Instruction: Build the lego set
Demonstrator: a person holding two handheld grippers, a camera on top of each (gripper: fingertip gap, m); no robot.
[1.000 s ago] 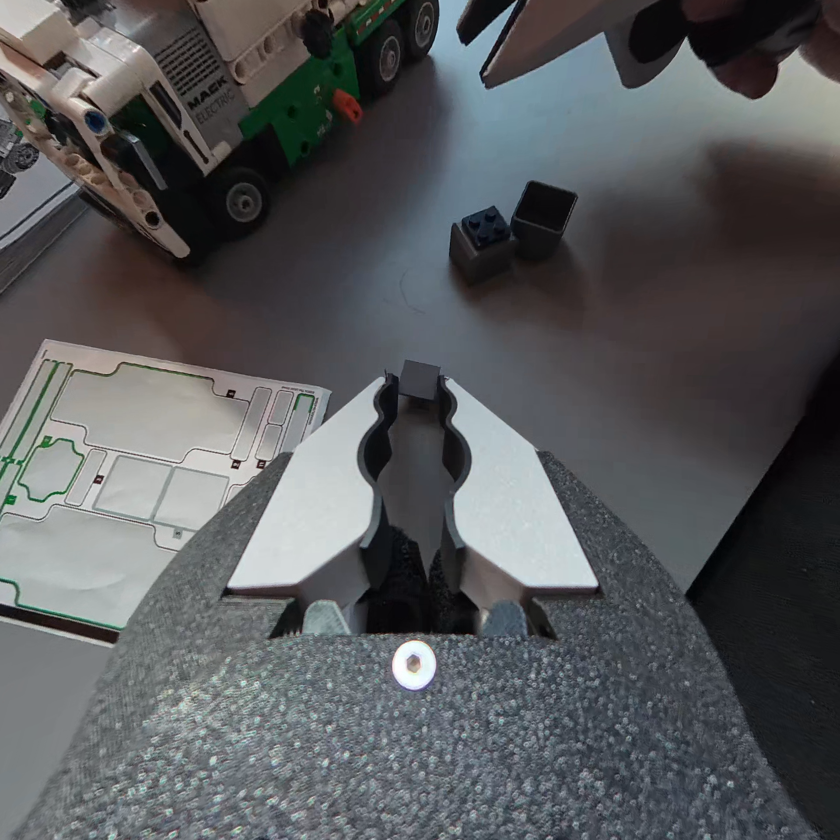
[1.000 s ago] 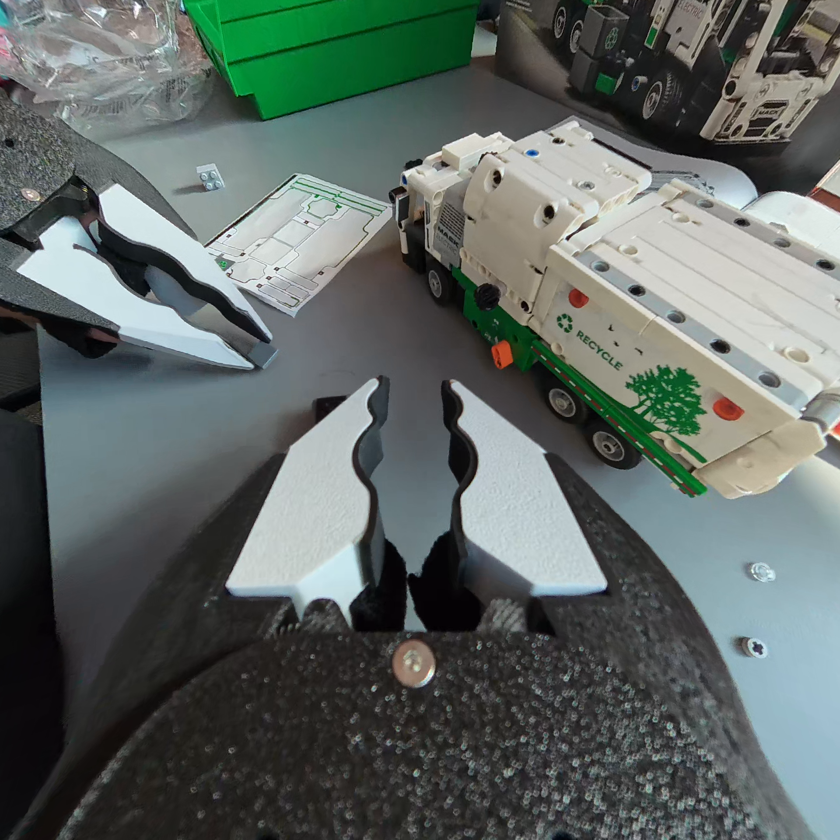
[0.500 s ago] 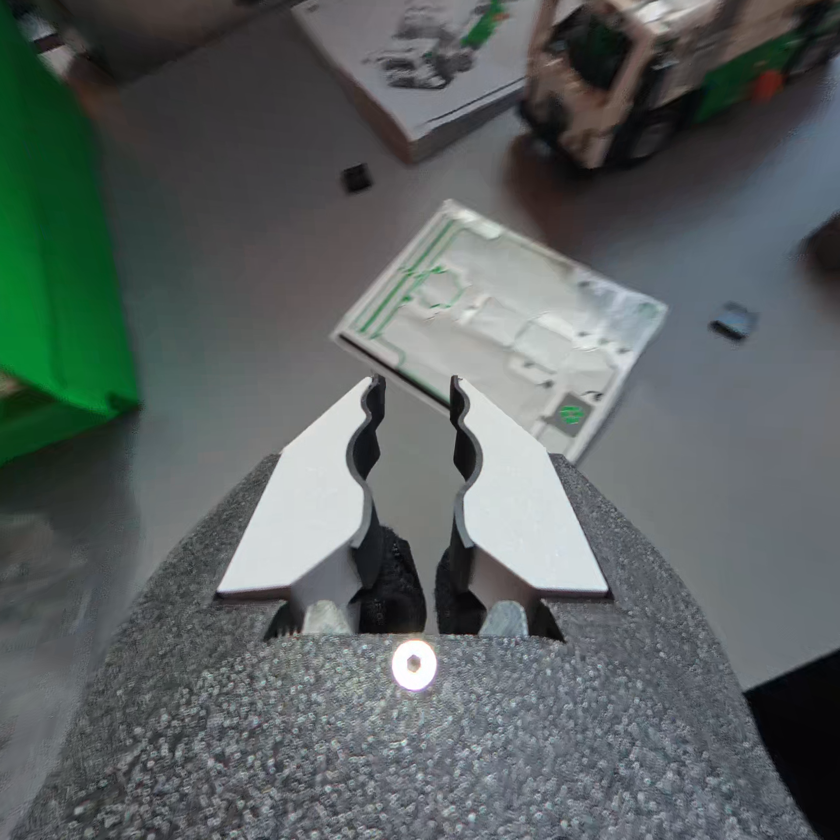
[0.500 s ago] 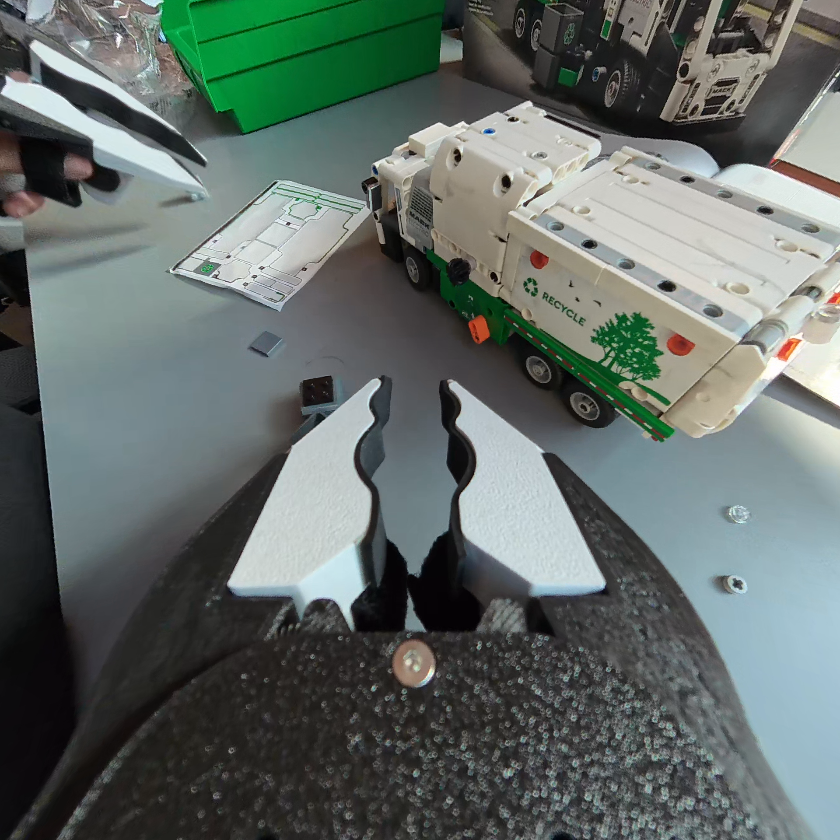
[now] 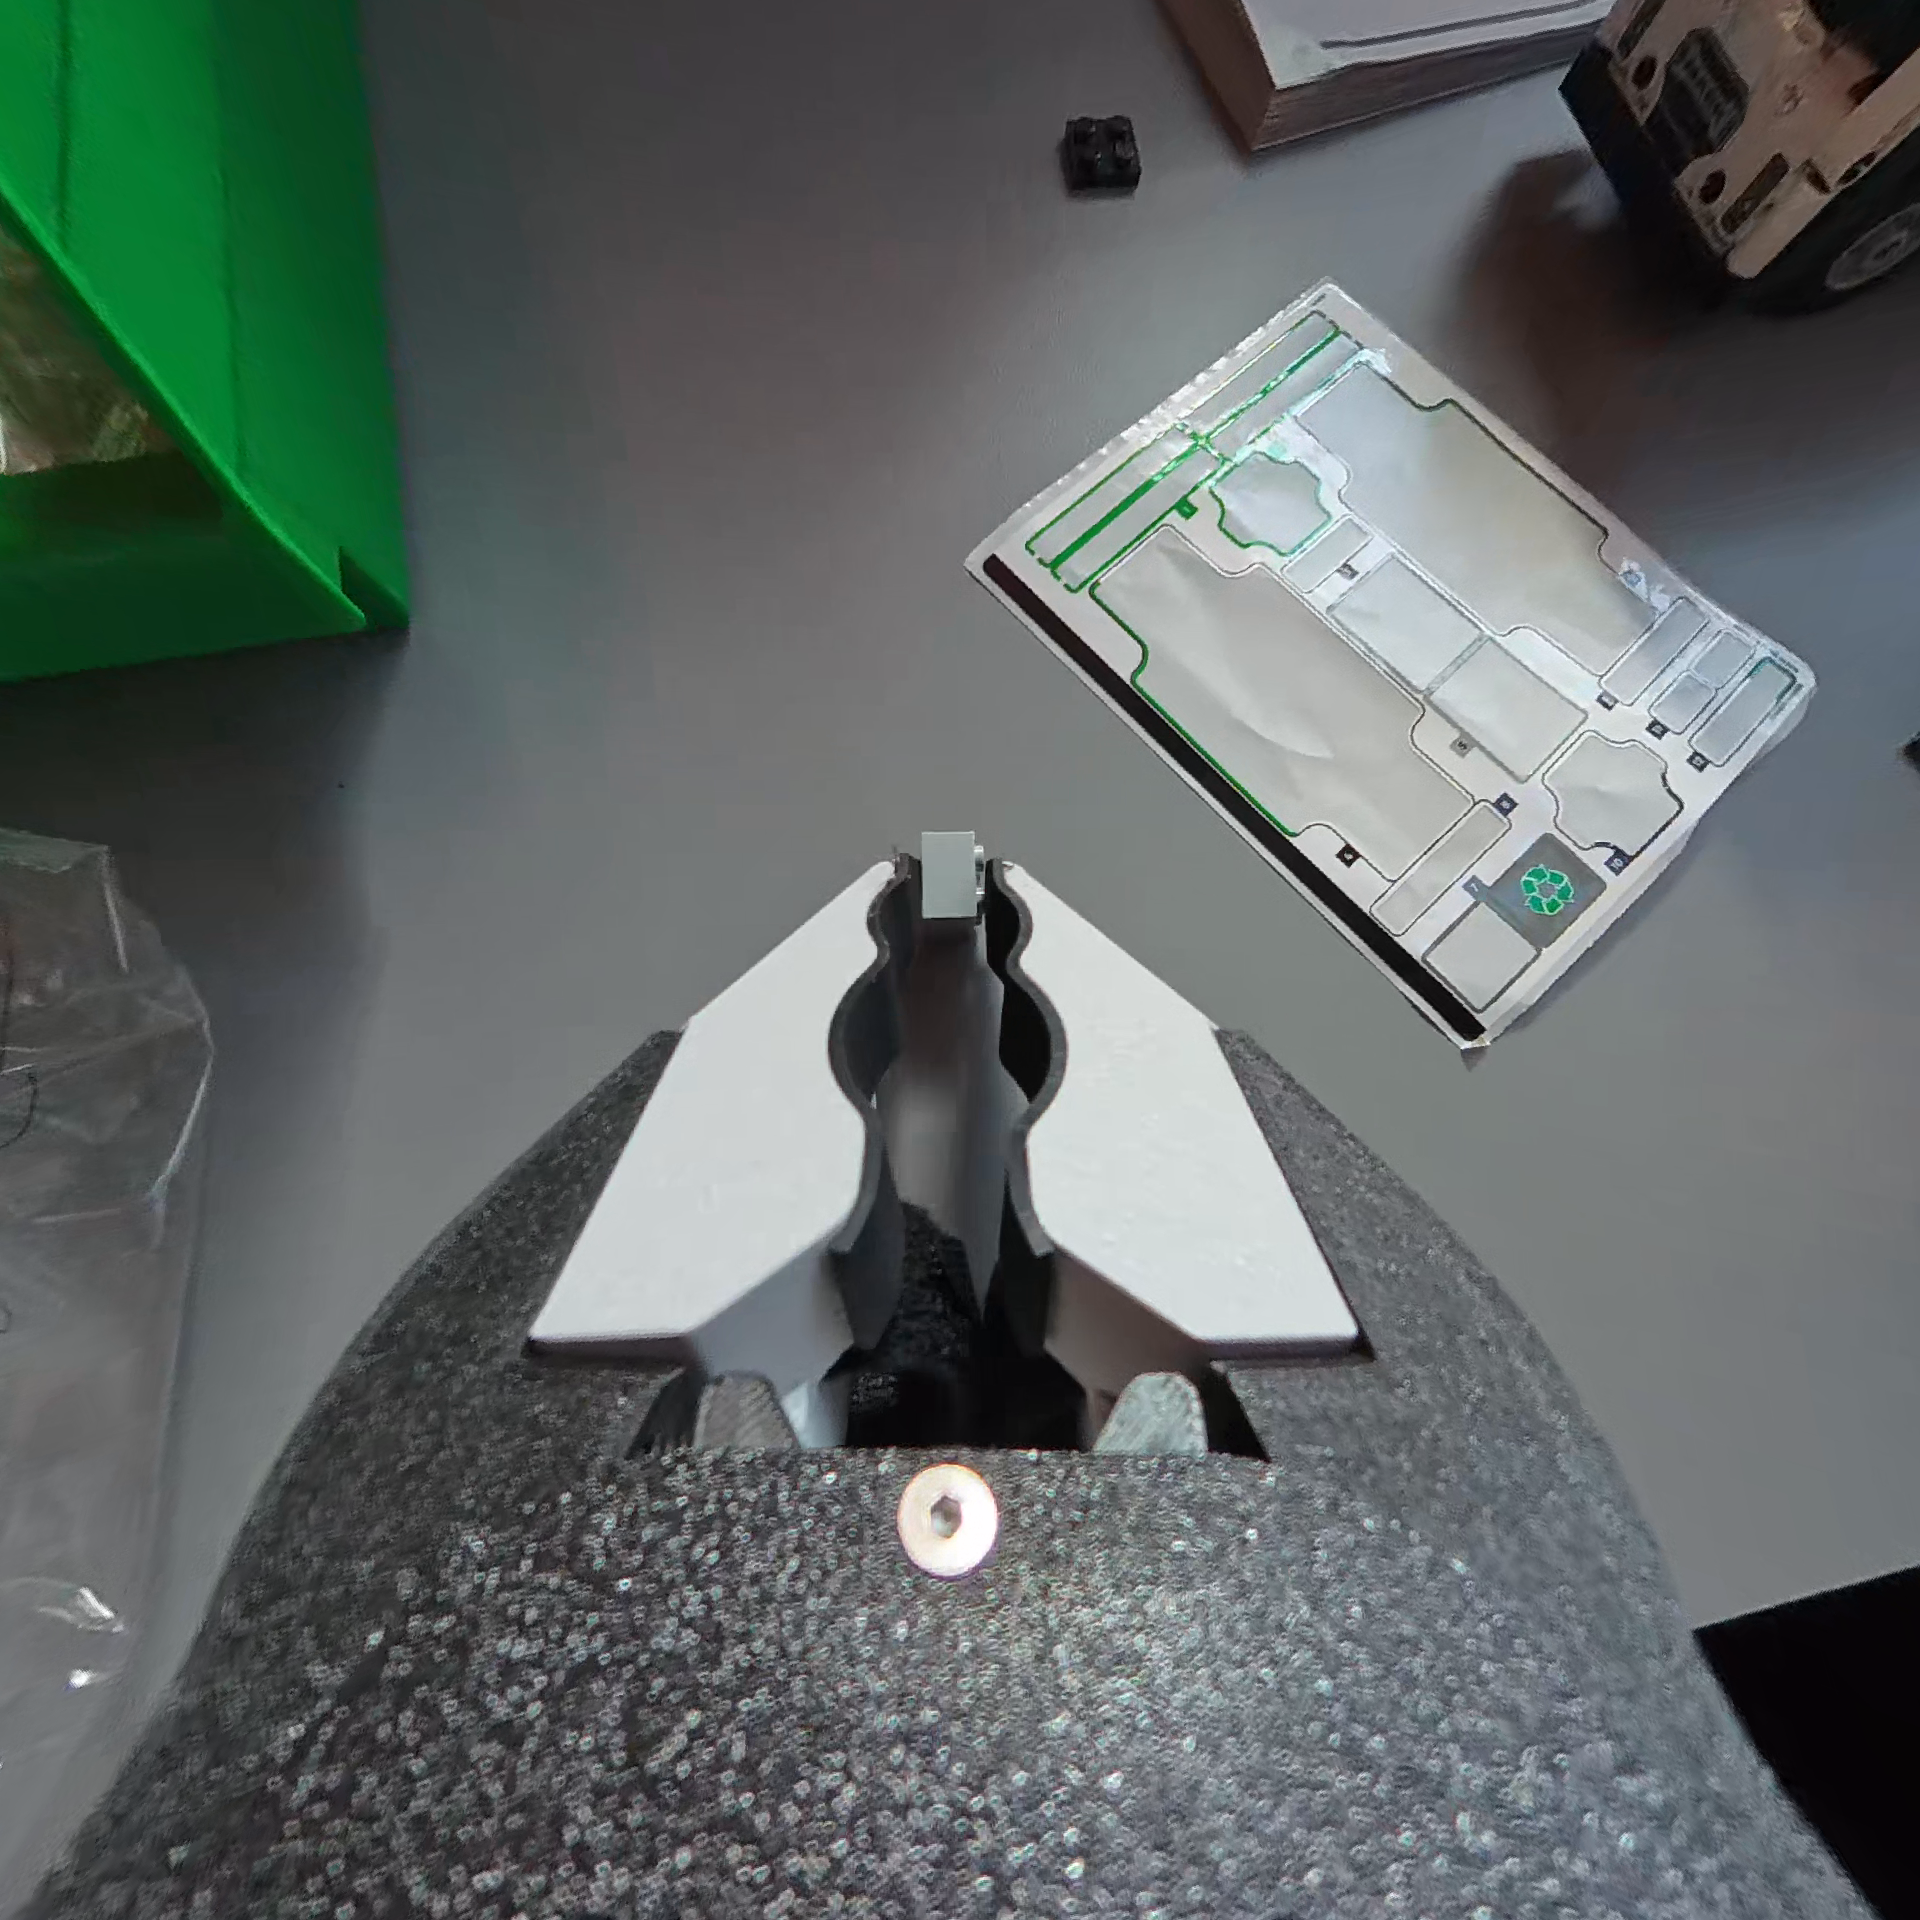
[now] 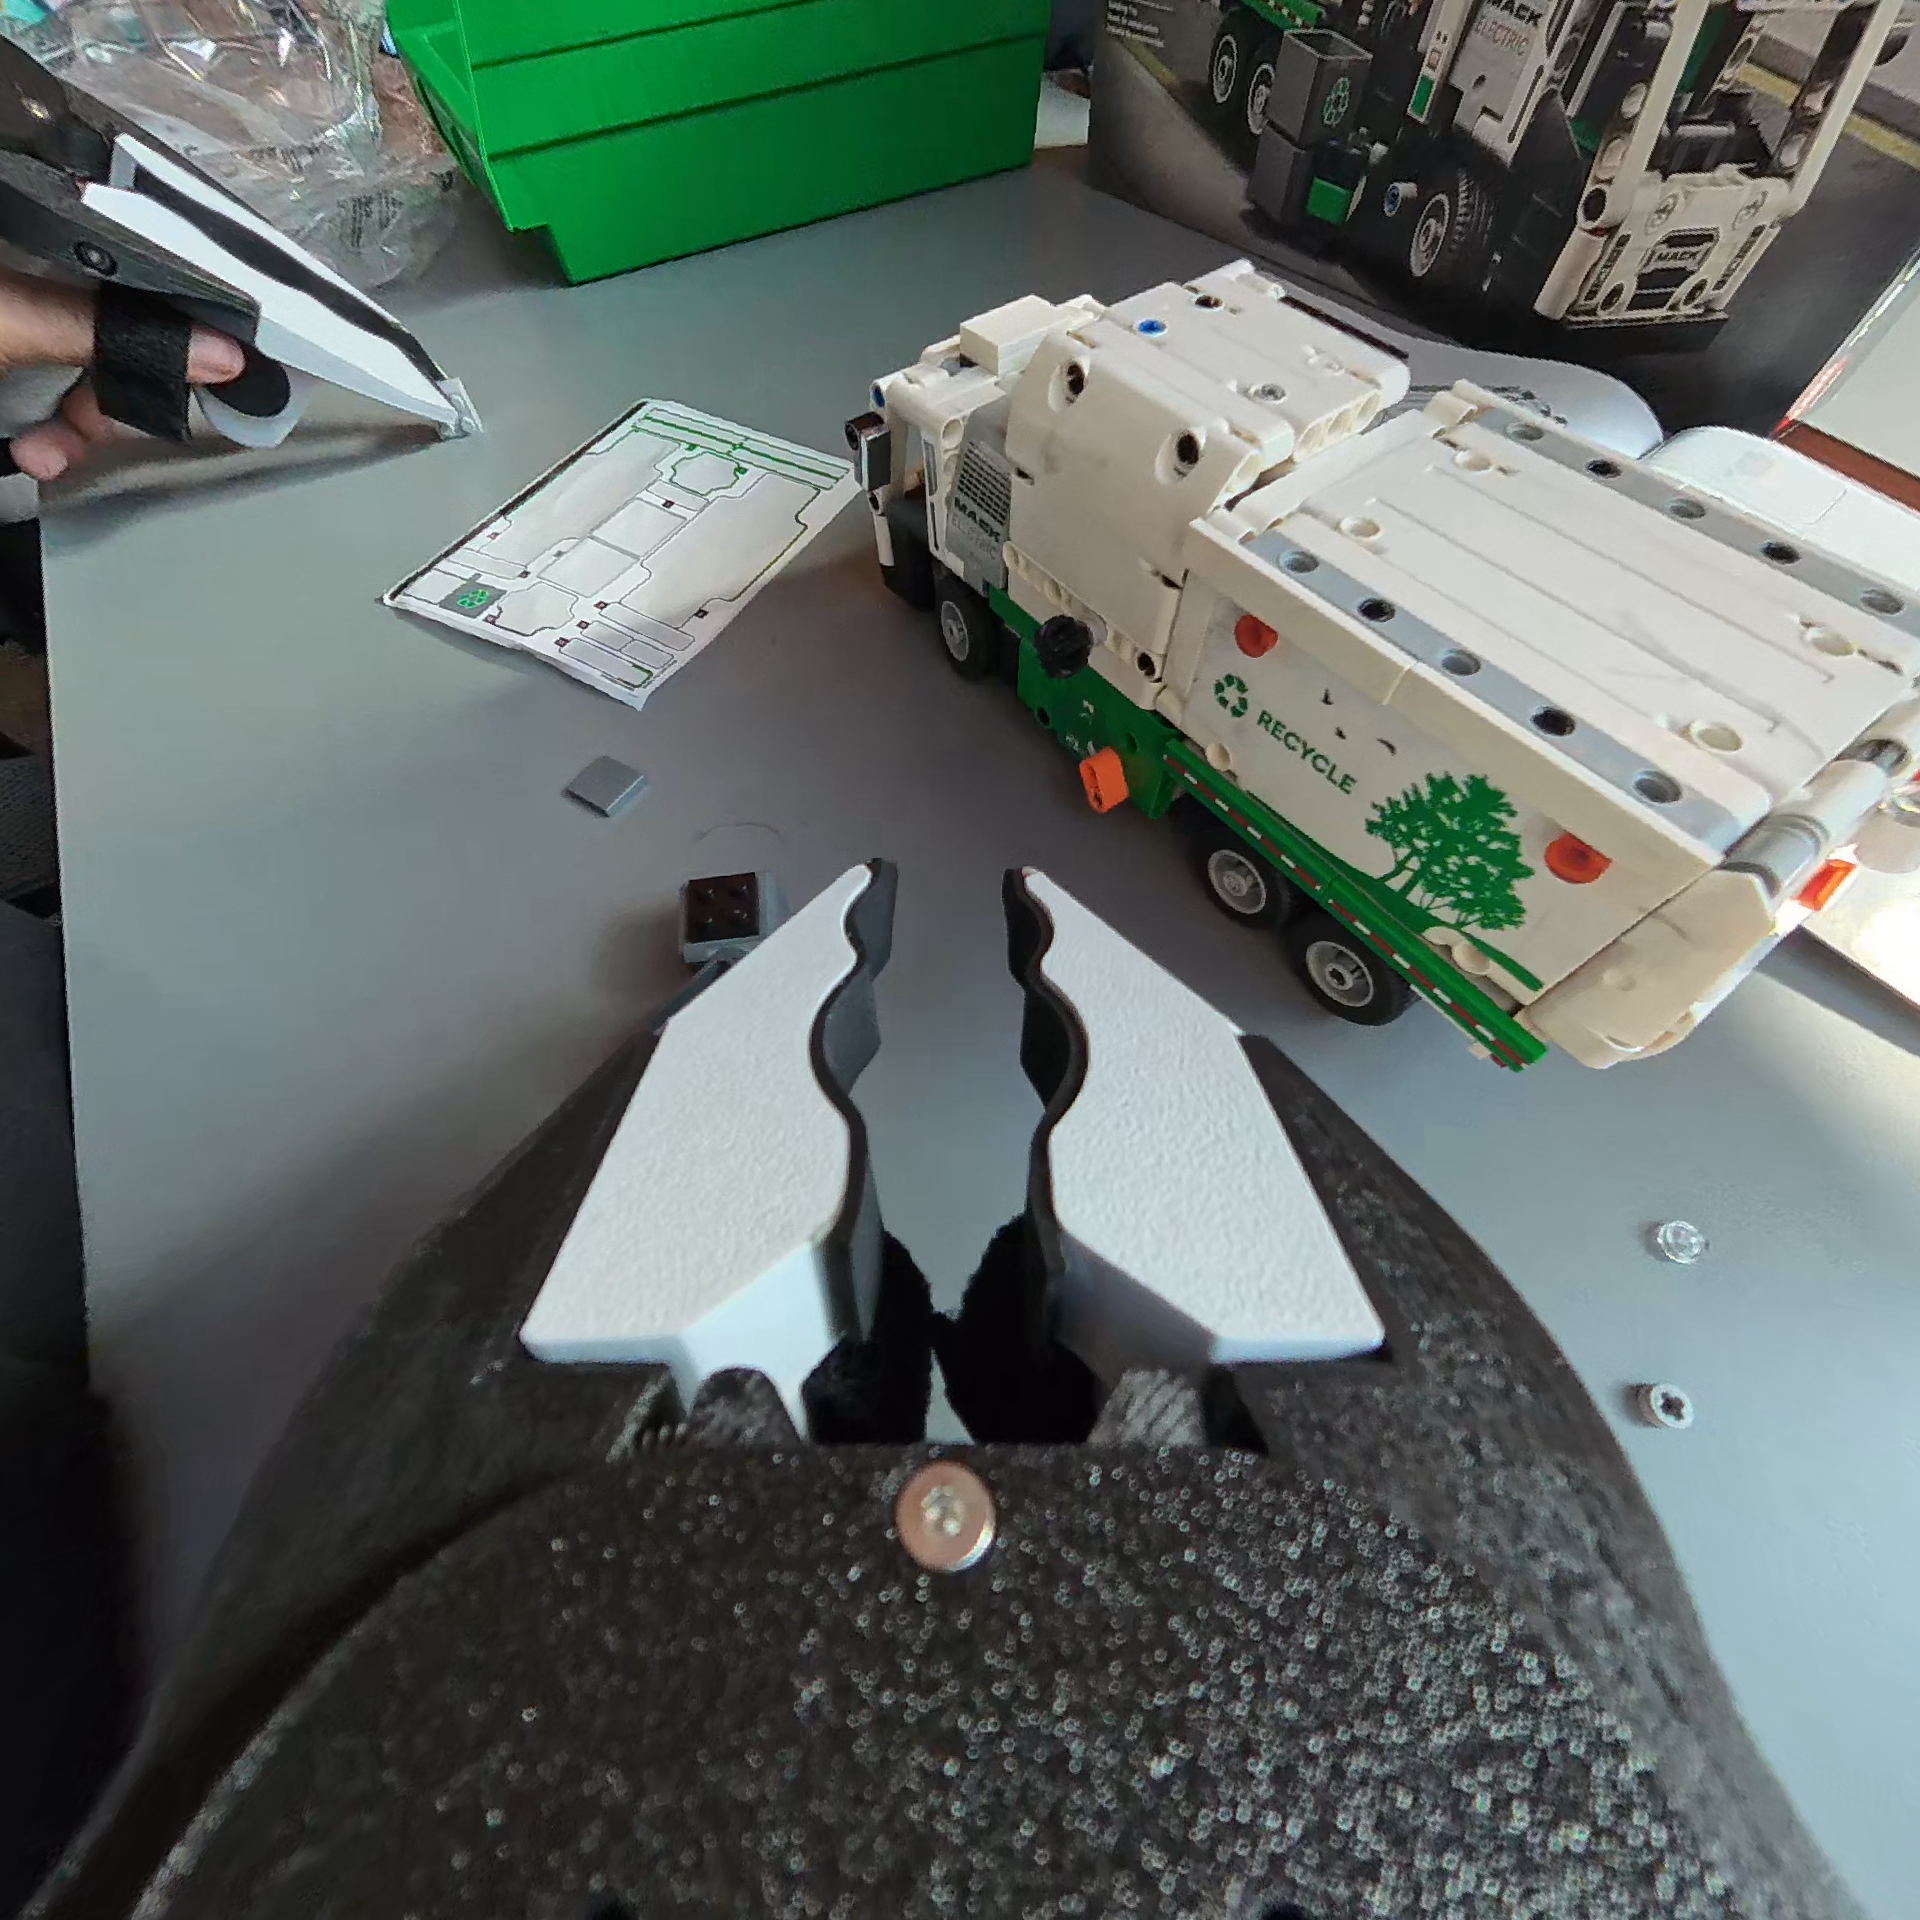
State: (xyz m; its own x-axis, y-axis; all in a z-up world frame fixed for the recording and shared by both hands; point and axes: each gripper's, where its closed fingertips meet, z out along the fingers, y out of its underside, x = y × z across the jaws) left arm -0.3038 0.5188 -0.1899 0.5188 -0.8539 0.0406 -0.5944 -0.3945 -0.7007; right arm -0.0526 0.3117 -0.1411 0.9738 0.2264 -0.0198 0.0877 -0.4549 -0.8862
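Half a second ago our left tongs [image 5: 948,864] stood apart and empty over the sticker sheet [image 5: 1392,665]; now they are pinched on a small light grey brick [image 5: 950,875] at their very tips, studs facing three o'clock, so the pick-up looks done. A second ago those same tongs held a darker flat tile; that grey tile [image 6: 605,785] now lies on the counter [image 5: 665,436] at about ten o'clock from our right tongs [image 6: 943,883], so we judge one part was set down and another fetched.

In the right wrist view the left tongs sit far out at ten o'clock, near the clear bags [image 6: 301,125] and the green bin [image 6: 727,114], tips close to the counter; whether the brick has lifted clear we cannot tell.

Our right tongs hang parted and empty; the camera has drawn back a little from the truck [image 6: 1403,665]. The small dark grey assembly [image 6: 727,914] with its black studded top lies just beside the left fingertip [image 6: 868,894], partly hidden by it.

We judge the grey brick belongs on that little assembly, well apart from it for now; the tip-only grip could let it twist.
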